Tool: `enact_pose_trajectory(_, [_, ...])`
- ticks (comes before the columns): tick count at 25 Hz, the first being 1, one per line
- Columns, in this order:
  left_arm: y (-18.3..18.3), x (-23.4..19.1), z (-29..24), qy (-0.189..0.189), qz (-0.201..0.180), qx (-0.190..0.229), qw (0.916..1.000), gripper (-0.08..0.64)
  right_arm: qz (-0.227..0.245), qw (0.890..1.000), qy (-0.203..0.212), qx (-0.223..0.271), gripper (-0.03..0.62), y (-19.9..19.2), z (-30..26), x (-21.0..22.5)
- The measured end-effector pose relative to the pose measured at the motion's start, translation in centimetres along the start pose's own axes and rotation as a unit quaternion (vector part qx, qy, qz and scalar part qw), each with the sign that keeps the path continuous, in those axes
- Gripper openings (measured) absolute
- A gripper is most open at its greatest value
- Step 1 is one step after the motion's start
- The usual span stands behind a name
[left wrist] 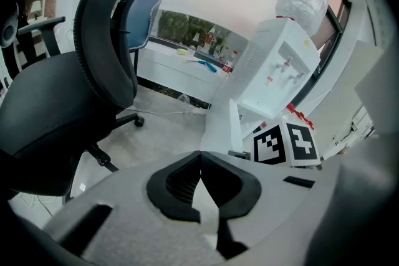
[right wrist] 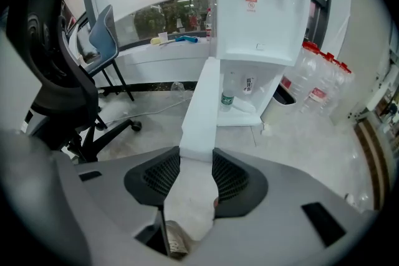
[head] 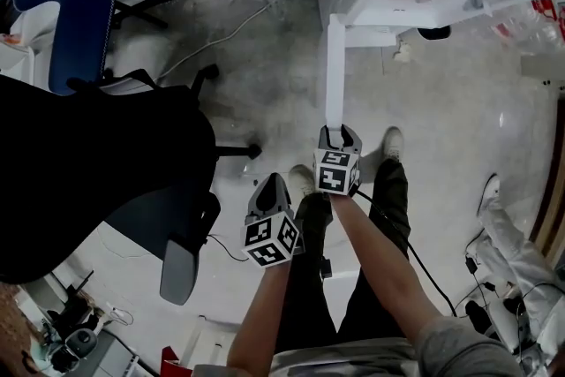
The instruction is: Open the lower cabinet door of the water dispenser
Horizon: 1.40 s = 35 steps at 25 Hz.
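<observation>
Far left of the floor, we note a black office chair (head: 97, 163), with a blue chair (head: 62, 4) beyond it toward the top-left corner. Next comes the left gripper (head: 271, 183), which hangs over bare floor (head: 265, 57) beside the person's leg, its jaws closed tip to tip with nothing between them. Just right of it, the right gripper (right wrist: 196, 159) has its jaws partway apart and clamped on the free edge of the lower cabinet door (right wrist: 202, 109), one pad on each face. We see the door swung out from the water dispenser (right wrist: 259, 3) and standing edge-on toward us. The compartment behind it is exposed, and a small green-labelled bottle (right wrist: 228, 98) stands inside. Right of the dispenser, near the floor's right edge, clear water bottles (right wrist: 315, 81) with red caps stand in a cluster.
</observation>
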<state>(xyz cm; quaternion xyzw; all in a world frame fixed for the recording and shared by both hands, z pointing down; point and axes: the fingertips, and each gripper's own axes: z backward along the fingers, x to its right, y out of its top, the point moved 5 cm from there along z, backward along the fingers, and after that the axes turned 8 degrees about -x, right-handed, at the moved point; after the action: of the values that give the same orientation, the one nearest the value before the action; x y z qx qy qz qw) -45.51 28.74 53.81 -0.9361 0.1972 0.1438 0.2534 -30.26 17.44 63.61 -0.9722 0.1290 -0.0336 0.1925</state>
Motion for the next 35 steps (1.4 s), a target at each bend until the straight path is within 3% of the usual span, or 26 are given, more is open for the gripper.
enact_pose_trajectory(10, [1.9,-0.7,1.0,-0.003,-0.030,-0.010,0.9995,0.008,-0.002,1.000,0.013,-0.026,0.166,0.3,0.9,0.1])
enact_pose_trajectory(14, [2.6,0.4,2.4,-0.001,-0.039,-0.008,0.9992,0.008,0.022,0.999,0.029,-0.011,0.163,0.6,3.6,0.4])
enact_pose_trajectory(17, [2.9,1.8,3.7,-0.003,-0.047,0.000,0.9989,0.008,0.037,0.998,0.047,0.006,0.121,0.7,5.8,0.5])
enact_pose_trajectory(29, [4.3,6.3,8.0,-0.012,-0.073,0.022,0.9970,0.008,0.068,0.992,0.104,0.010,0.059,0.6,14.2,0.6])
enact_pose_trajectory(35, [5.7,9.3,12.0,-0.028,-0.095,0.039,0.9943,0.008,0.081,0.986,0.139,0.045,0.045,2.5,20.8,0.4])
